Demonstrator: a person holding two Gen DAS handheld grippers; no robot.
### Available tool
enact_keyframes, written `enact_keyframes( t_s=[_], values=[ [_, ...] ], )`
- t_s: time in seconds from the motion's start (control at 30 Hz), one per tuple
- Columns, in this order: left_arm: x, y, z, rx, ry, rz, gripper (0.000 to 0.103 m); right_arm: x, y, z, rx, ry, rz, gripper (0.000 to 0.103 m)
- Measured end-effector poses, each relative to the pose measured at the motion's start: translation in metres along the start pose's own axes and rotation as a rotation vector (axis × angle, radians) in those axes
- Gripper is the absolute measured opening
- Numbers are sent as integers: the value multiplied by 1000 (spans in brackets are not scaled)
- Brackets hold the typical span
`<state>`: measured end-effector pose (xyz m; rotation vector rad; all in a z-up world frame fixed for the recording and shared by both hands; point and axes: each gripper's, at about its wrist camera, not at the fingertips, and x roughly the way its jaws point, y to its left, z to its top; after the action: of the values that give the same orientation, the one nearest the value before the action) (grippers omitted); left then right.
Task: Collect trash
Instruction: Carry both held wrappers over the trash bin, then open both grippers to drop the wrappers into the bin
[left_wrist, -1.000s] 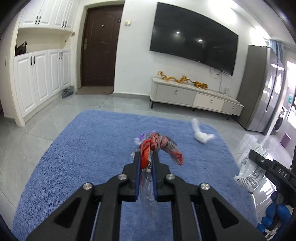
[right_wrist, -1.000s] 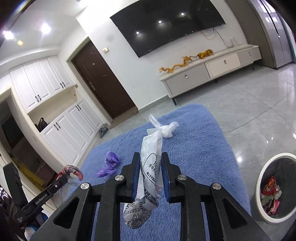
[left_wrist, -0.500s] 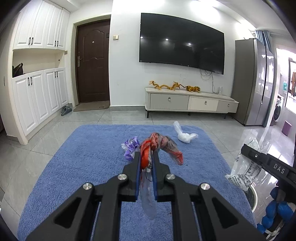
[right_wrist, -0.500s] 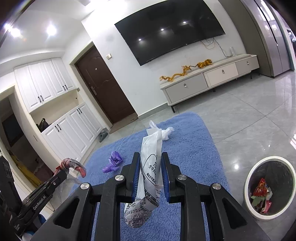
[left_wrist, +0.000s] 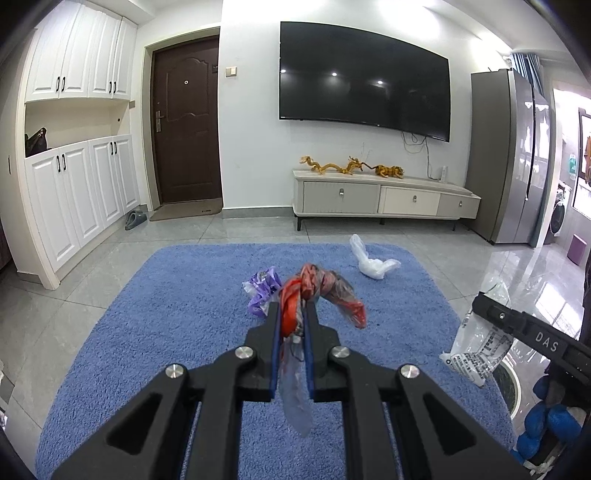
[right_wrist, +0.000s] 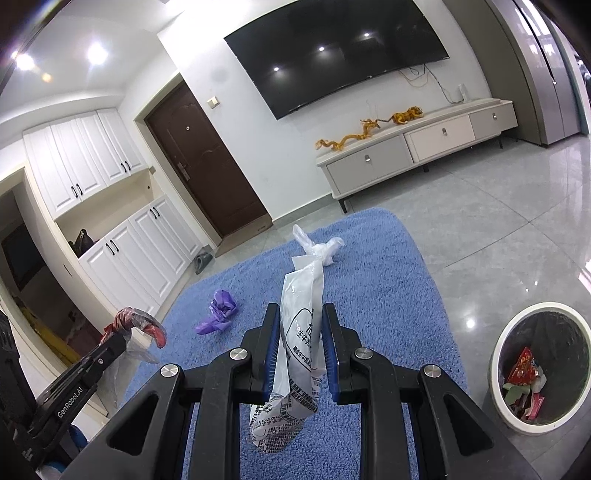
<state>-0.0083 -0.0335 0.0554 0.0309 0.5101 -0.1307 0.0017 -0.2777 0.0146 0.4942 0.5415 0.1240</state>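
So at this point I had both hands loaded; the left gripper (left_wrist: 291, 321) had its fingers squeezed right down on a twisted red wrapper (left_wrist: 317, 286), clear tail dangling below; the right gripper (right_wrist: 299, 343) was clamped on a white printed bag (right_wrist: 301, 325) that stuck up past the fingers and hung crumpled underneath. Both were held up over the blue rug (left_wrist: 166, 314), nothing touching the floor; the trash bin (right_wrist: 541, 365) sat on the tiles off to my right, already with some scraps in it. I'd say I was in the carry step, pickup done, drop not yet; next move looked like swinging both over the bin's mouth and letting go. A purple wrapper (right_wrist: 219, 312) and a white plastic bag (left_wrist: 373, 260) lay on the rug waiting.
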Motion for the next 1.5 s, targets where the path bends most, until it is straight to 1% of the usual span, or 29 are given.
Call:
enact_keyframes(
  t_s=[0.17,0.27,0.37,0.5,0.57,0.67,0.73,0.83,1.07,1.2,1.27,1.3,1.33,1.4,1.43,1.47,1.5],
  values=[
    [3,-7,0,11,14,-8,10,3,-3,2,0,3,-5,22],
    [9,-14,2,23,36,-35,10,1,-5,3,3,-4,-11,22],
    [16,-31,4,50,70,-88,10,-5,-14,7,8,-25,-21,22],
    [26,-70,6,108,104,-182,10,-17,-32,15,17,-63,-57,22],
    [33,-96,6,147,121,-237,10,-25,-46,19,25,-82,-89,22],
    [44,-134,6,203,146,-300,10,-36,-72,23,49,-107,-149,22],
    [53,-164,5,240,169,-348,10,-43,-95,24,76,-118,-202,22],
    [66,-204,0,298,194,-399,10,-53,-135,24,135,-119,-271,22],
    [97,-281,-10,387,269,-500,11,-59,-211,22,242,-91,-401,22],
    [118,-317,-16,406,325,-548,11,-52,-246,22,283,-62,-461,23],
    [126,-329,-18,407,345,-567,11,-46,-262,20,306,-47,-486,25],
    [131,-336,-21,412,363,-588,12,-43,-269,19,312,-38,-502,25],
    [136,-340,-23,416,377,-608,14,-42,-273,15,316,-30,-516,25],
    [144,-350,-28,421,406,-642,32,-36,-288,11,329,-3,-556,27],
    [147,-355,-31,417,422,-659,52,-32,-297,8,339,12,-573,33],
    [150,-358,-33,415,429,-670,63,-30,-304,6,348,22,-589,37],
    [150,-361,-36,417,429,-673,63,-28,-312,3,357,34,-612,45]
  ],
)
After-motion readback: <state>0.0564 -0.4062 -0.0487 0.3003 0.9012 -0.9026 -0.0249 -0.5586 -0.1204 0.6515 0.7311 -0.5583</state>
